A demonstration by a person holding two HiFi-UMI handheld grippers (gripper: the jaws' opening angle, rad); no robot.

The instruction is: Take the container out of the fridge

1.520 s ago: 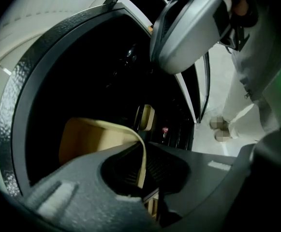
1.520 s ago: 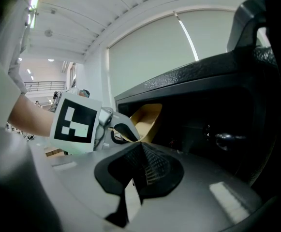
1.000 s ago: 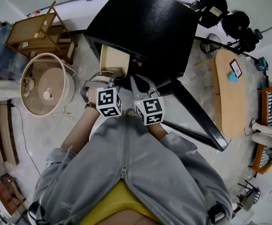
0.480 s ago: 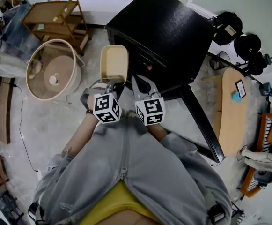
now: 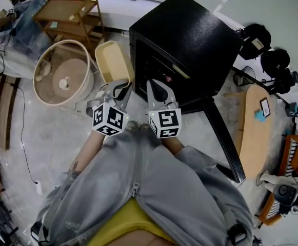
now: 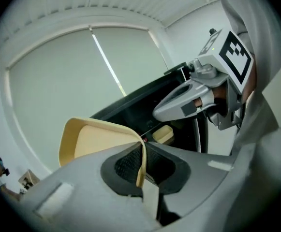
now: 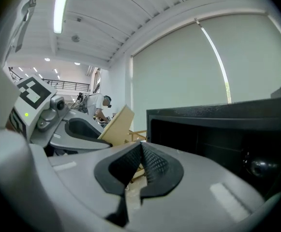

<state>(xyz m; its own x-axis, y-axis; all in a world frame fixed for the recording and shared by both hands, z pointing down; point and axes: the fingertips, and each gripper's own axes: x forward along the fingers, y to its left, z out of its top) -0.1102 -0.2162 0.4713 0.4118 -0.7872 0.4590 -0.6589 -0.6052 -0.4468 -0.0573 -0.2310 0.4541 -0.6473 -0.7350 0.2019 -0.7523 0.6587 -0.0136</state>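
Outside the fridge, left claw, extended forward, clamps the container.

2 grippers: left gripper, right gripper; 1 black fridge; 1 cream container outside it, 1 small cream box inside; 1 round wooden tub; 1 wooden cart; 1 oval wooden table

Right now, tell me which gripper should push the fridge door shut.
The right gripper: its fingers are closed on nothing, nearer the open door; the left gripper is clamped on the container rim.
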